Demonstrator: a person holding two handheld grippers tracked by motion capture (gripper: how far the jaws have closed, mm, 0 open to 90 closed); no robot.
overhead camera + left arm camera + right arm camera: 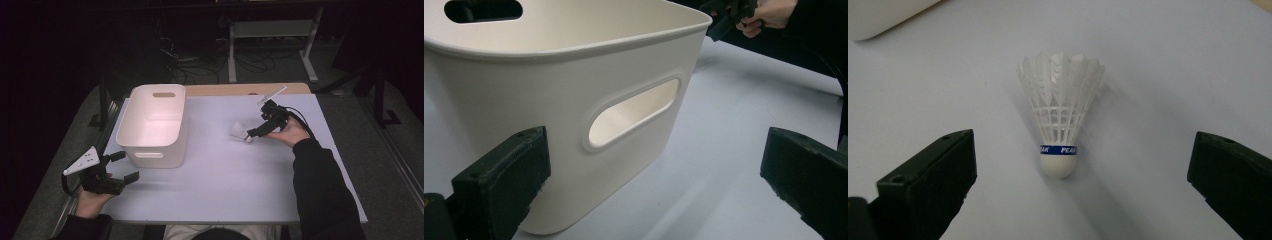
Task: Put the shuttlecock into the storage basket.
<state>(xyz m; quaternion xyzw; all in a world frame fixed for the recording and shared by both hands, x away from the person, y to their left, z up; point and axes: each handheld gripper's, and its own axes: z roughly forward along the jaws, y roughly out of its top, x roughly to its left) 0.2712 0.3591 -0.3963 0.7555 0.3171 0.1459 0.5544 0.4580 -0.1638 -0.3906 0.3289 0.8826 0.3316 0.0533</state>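
Nearest the person, the left gripper (122, 167) hangs with jaws spread wide, idle beside the white bin (155, 125) at the desk's (225, 180) near-left edge. Farther out, the right gripper (253, 134) is also wide apart, lined up on the shuttlecock (1060, 120), which lies on the desk mid-right, cork toward the gripper. The step looks like the approach; next it must advance and close on the cork.

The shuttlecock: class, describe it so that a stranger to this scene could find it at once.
Start at the white bin on the pale table, then look right, to the right gripper. The shuttlecock lies on the table between its open jaws: white feathers, a rounded white base and a blue band, the smallest thing there.
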